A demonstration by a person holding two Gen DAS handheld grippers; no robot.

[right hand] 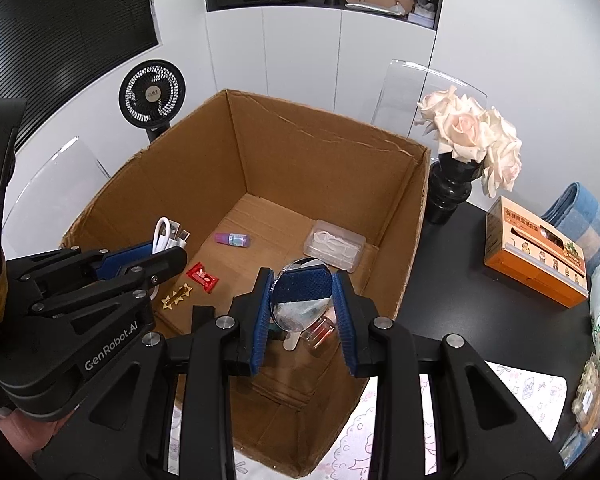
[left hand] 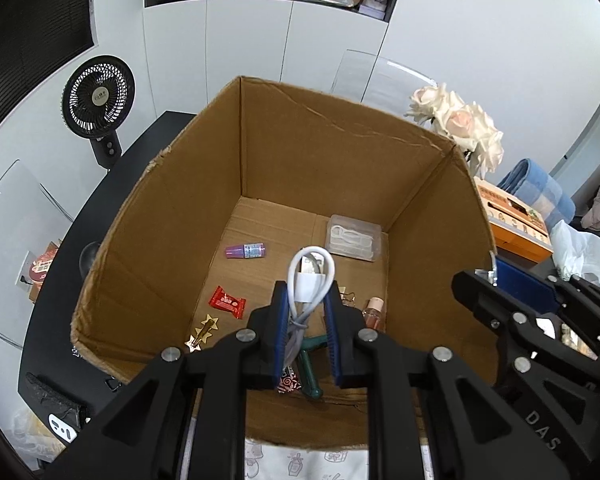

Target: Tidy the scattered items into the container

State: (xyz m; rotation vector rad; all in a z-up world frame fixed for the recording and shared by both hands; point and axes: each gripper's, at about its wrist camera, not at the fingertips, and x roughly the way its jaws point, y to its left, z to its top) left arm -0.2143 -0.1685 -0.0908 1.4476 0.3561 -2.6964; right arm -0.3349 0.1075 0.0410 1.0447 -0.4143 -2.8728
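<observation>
On my left, the left gripper (left hand: 307, 312) is clamped on a coiled white cable (left hand: 310, 276), holding it above the open cardboard box (left hand: 172, 216) that sits on the black bench (right hand: 452, 276). Down on the box floor I see gold star clips (left hand: 203, 332), a red candy wrapper (left hand: 227, 302), a purple bottle (left hand: 246, 250) lying on its side, and a clear plastic case (left hand: 354, 237) toward the far right corner. Further right, my right gripper (right hand: 302, 304) is closed on a small round mirror (right hand: 302, 294), also over the box. Beyond the box's right wall stand pale roses (right hand: 472, 132) in a black vase (right hand: 448, 192).
</observation>
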